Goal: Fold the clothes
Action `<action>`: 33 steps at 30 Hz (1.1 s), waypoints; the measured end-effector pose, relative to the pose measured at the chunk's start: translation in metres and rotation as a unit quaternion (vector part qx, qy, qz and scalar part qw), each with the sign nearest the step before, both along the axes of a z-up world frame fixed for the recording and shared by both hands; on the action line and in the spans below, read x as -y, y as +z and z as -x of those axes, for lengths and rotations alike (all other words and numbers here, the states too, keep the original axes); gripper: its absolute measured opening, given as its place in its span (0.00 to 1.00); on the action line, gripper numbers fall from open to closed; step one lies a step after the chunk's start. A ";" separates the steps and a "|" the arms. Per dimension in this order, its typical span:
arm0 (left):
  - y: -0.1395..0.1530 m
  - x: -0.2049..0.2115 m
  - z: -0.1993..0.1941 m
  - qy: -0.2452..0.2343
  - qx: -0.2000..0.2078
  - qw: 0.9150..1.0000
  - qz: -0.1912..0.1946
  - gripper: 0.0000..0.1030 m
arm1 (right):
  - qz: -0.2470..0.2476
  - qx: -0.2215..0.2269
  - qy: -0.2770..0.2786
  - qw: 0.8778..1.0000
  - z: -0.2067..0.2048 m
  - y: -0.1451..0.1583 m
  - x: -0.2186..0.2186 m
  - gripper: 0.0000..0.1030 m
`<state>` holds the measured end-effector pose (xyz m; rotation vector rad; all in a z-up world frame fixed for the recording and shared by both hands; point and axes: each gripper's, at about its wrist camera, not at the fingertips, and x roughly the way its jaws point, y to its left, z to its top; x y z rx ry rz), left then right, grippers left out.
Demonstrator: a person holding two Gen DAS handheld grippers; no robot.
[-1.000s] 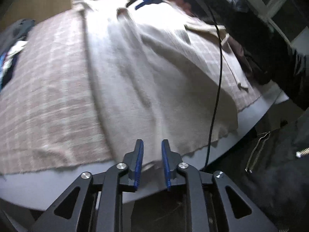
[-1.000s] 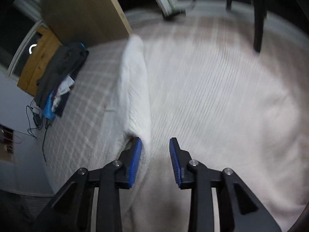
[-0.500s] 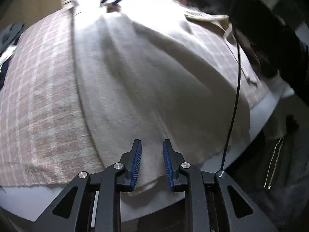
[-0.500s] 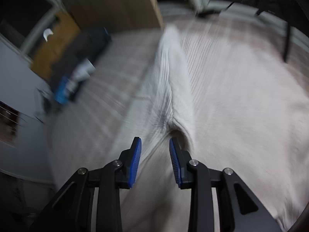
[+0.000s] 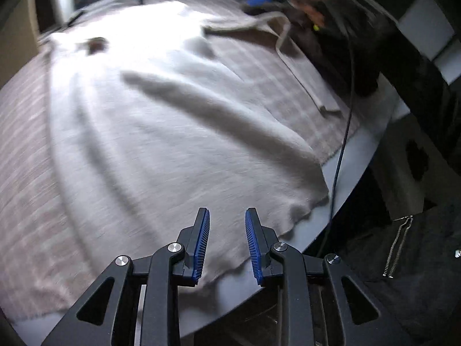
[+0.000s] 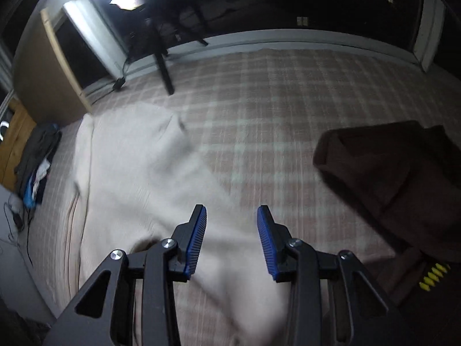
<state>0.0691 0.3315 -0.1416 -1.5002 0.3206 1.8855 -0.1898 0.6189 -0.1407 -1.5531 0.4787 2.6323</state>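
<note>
Left wrist view: the plaid blanket (image 5: 26, 150) covers the bed, pinkish with pale stripes. The cream garment (image 5: 161, 132) lies spread across it, creased in long ridges, its near hem reaching the bed edge. The left gripper (image 5: 227, 242) sits over that hem, jaws parted, blue pads clear of each other; cloth lies beneath and between them, but nothing is pinched. Right of the garment, a pale strap (image 5: 288, 46) trails over the blanket. A thin black cable (image 5: 343, 141) hangs down past the bed edge. Dark clothing with a metal zip (image 5: 400, 245) occupies the far right.

Right wrist view: a heap of dark and blue clothes (image 6: 37, 161) sits at the far left, near a wooden panel (image 6: 43, 75). The cream garment (image 6: 135, 173) lies flat on the plaid blanket (image 6: 273, 109), running down under the right gripper (image 6: 232, 239). That gripper is released, jaws wide apart, holding nothing. A brown garment (image 6: 394, 173) lies to the right, apart from the cream one.
</note>
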 end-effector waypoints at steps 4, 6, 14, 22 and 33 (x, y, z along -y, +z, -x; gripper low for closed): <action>-0.012 -0.007 0.005 -0.001 0.004 1.000 0.028 0.24 | 0.003 -0.015 0.042 0.999 0.056 -0.010 0.018 0.36; -0.012 -0.003 0.008 0.015 0.004 0.999 0.030 0.24 | 0.000 -0.017 0.064 0.998 0.078 -0.017 0.026 0.37; -0.020 0.019 0.028 0.093 0.014 0.995 0.017 0.25 | -0.061 0.008 0.162 0.985 0.125 -0.049 0.080 0.27; -0.022 0.020 0.022 0.090 0.009 0.996 0.003 0.32 | -0.134 0.002 0.158 0.978 0.138 -0.044 0.072 0.06; -0.005 0.013 0.019 0.065 0.002 0.998 0.017 0.33 | -0.048 -0.074 0.094 0.992 0.042 0.038 0.034 0.21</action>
